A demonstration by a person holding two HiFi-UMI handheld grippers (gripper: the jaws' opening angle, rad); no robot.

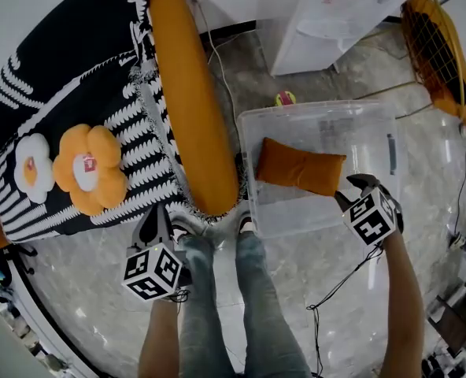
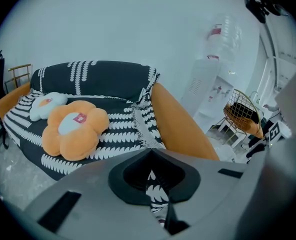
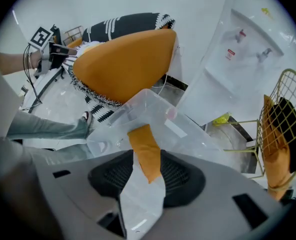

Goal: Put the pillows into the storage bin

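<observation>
**Q:** Nearest the lens, the person's legs (image 1: 217,305) stood on the floor between two lowered forearms. What did each claw hold?

**A:** Nothing. The left claw (image 1: 160,220) was all but closed, with a sliver of the patterned throw (image 1: 75,77) showing beyond the slit. The right claw (image 1: 349,189) stood partly apart and empty at the near right corner of the storage bin (image 1: 375,132). It was just beside a corner of the orange pillow (image 1: 300,166), which lay inside the bin.

**Q:** And the pose of the arms?

**A:** The left forearm hung by the left leg, its claw aimed at the near end of the couch (image 1: 190,101). The right forearm reached forward to the bin's rim.

**Q:** Where were the other pillows?

**A:** The orange flower pillow (image 1: 89,169) and the white flower pillow (image 1: 30,168) lay touching on the throw, well apart from the bin.

**Q:** What could go wrong from here?

**A:** Probably three things. A claw closing on a flower pillow might pinch the throw and drag it along. The cable (image 1: 339,286) trailing by the feet might snag a step. The light bin might slide if knocked.
</observation>
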